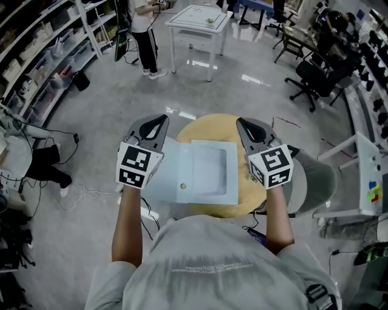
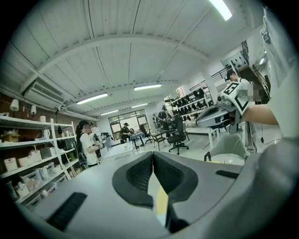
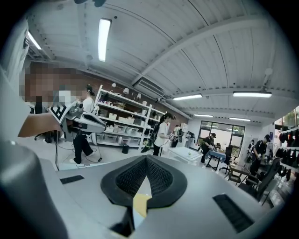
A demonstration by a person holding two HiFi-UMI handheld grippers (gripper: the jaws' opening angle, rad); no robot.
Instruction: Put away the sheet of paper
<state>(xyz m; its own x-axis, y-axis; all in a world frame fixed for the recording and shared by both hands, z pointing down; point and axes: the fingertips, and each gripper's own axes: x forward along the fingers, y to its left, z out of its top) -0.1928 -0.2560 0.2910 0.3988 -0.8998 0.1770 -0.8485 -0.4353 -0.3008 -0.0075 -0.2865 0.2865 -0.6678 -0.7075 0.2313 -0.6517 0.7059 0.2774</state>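
Wooden and round, the desk (image 1: 209, 126) carries a pale blue folder (image 1: 171, 175) at its middle, the sheet of paper (image 1: 210, 171) seemingly on or inside it. The left gripper (image 1: 159, 123) and right gripper (image 1: 244, 126) hover above its two sides, fingers (image 2: 138, 175) pressed together on nothing, probably to stay clear.

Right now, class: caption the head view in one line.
Left gripper and right gripper, both shut, above paper on round table.

A glossy grey floor (image 1: 200, 97) spreads beneath a vaulted white ceiling (image 3: 196, 60) hung with long strip lights (image 3: 104, 39). White shelving (image 1: 48, 54) stacked with boxes lines one side. A white table (image 1: 197, 18) stands farther off, black office chairs (image 1: 309, 82) cluster opposite, and tall windows (image 3: 224, 130) close the far end.
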